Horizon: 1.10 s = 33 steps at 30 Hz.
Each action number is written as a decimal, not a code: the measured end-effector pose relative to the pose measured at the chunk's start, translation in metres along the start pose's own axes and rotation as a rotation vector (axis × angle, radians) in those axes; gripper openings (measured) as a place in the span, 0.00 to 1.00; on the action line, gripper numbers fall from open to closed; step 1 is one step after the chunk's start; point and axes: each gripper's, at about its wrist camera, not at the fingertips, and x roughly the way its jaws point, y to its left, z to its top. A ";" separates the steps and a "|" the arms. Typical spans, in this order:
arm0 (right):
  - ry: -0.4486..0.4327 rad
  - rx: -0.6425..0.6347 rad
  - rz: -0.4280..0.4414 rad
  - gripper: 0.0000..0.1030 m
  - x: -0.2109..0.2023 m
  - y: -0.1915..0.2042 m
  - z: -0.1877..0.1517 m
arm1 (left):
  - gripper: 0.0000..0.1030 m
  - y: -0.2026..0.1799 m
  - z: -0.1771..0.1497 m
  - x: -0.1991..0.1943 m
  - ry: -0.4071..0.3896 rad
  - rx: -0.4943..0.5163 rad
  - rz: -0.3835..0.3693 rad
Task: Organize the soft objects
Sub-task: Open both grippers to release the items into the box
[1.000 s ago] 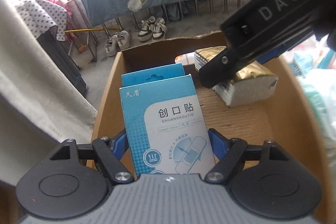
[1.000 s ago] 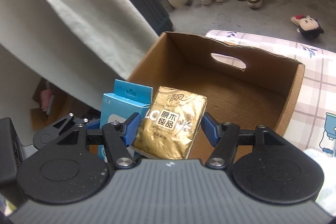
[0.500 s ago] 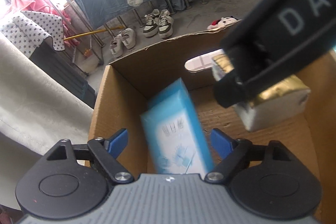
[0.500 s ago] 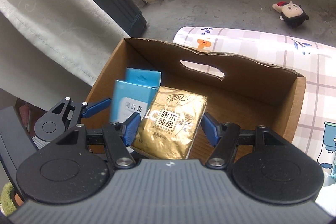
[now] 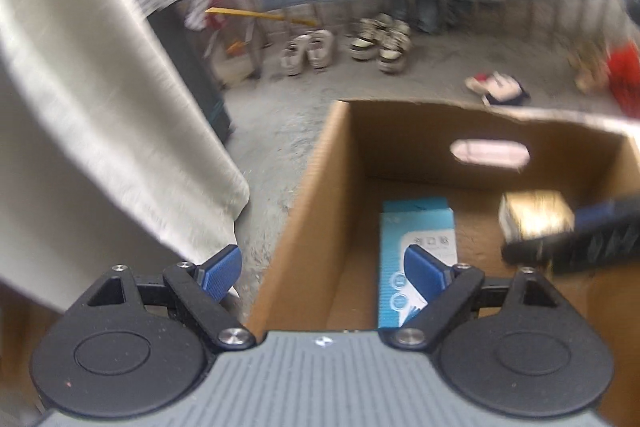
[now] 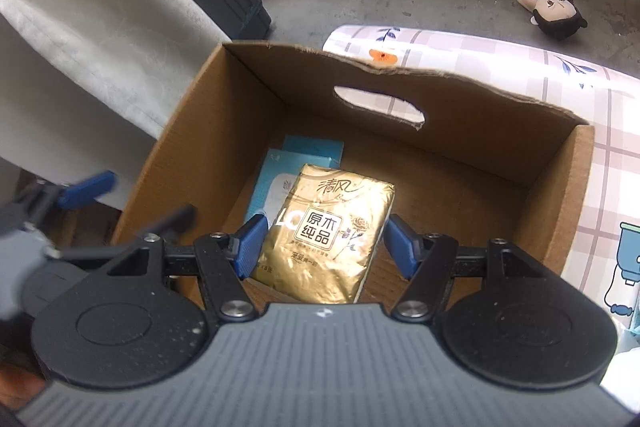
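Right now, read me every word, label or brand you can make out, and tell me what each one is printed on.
"清风": top of the gold tissue pack held in the right gripper.
"原木纯品": framed label on the same pack.
Small print lower on the pack: too small to read.
Blue box lying in the cardboard box: its lettering is blurred, unreadable.

The whole left wrist view is smeared by motion; the print on the flat blue-and-white cardboard packet cannot be read there; the shiny gold tissue pack is a blur, its near side covered by the black right gripper, whose body runs off the right edge; in the right wrist view the gold pack hides most of that blue packet.
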 end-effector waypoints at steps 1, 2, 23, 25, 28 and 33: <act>0.019 -0.018 -0.018 0.62 0.005 0.004 -0.001 | 0.87 0.007 -0.001 -0.004 -0.007 -0.028 -0.005; 0.033 -0.034 -0.035 0.62 0.011 0.007 -0.002 | 0.87 0.013 0.000 -0.008 -0.015 -0.048 -0.008; 0.056 0.080 -0.152 0.62 0.111 0.018 0.014 | 0.88 0.066 -0.007 -0.012 -0.031 -0.195 -0.017; 0.040 0.100 -0.133 0.66 0.107 0.015 0.013 | 0.88 0.068 -0.010 -0.015 -0.030 -0.203 -0.028; 0.045 0.094 -0.116 0.77 0.091 0.013 0.010 | 0.88 0.069 -0.015 -0.026 -0.042 -0.212 -0.035; -0.011 0.087 -0.020 0.78 0.021 0.009 0.003 | 0.89 0.063 -0.027 -0.065 -0.108 -0.219 -0.064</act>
